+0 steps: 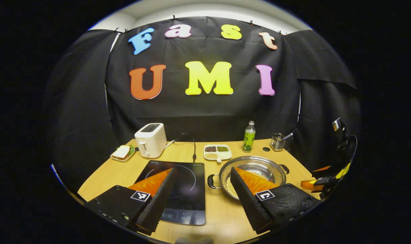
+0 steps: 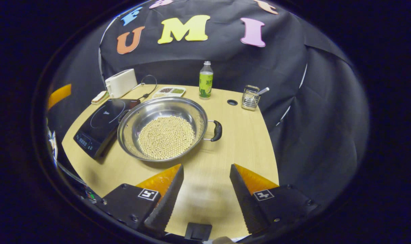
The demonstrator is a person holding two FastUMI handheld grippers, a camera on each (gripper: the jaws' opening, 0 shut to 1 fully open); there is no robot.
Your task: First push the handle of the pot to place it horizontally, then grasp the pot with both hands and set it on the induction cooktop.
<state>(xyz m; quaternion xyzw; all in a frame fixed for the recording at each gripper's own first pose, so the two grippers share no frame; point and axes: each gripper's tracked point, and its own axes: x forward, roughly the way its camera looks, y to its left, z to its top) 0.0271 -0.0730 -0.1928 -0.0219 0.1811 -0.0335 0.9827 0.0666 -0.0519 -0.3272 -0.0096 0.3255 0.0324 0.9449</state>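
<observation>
A wide steel pot (image 2: 163,127) holding a layer of pale beans stands on the wooden table, just right of the black induction cooktop (image 2: 102,125). One black side handle (image 2: 217,130) points right; in the left gripper view the pot (image 1: 256,167) shows its other handle (image 1: 211,181) toward the cooktop (image 1: 180,189). My left gripper (image 1: 202,178) is open above the gap between cooktop and pot, its right finger over the pot's near rim. My right gripper (image 2: 205,174) is open over bare table in front of the pot. The right gripper (image 1: 322,183) also appears at the far right in the left gripper view.
At the back stand a white toaster (image 1: 151,139), a plate with bread (image 1: 122,153), a divided dish of grains (image 1: 217,152), a green bottle (image 2: 205,81) and a wire utensil holder (image 2: 250,97). A cable hole (image 2: 232,102) lies between bottle and holder. The table edge curves at the right.
</observation>
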